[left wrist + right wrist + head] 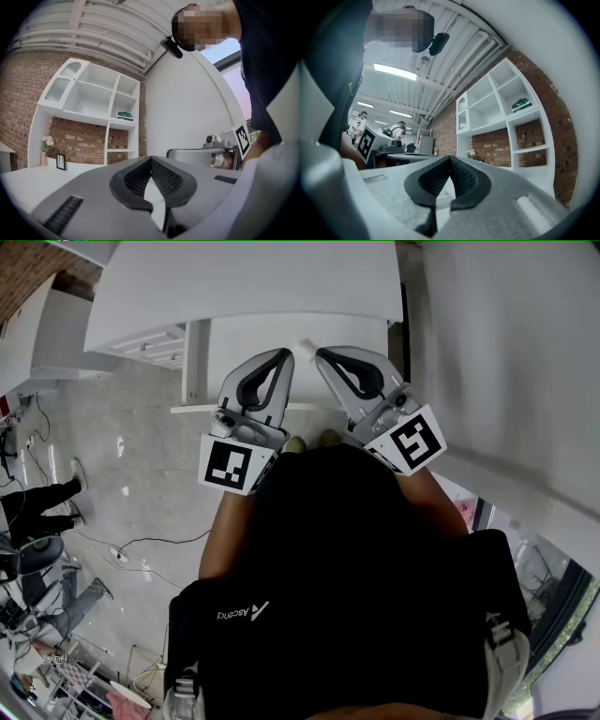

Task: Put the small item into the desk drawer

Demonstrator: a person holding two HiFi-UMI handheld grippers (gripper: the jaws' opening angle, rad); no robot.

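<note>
Black shirt [356, 549] of mine sits closest, both grippers held up before it. My left gripper [281, 354] is clenched on nothing, and my right gripper [322, 354] is likewise pinched tight and empty. Both tips hang over the white desk [244, 282], with drawer fronts [150, 341] to the left. Small item — cannot make it out.
</note>
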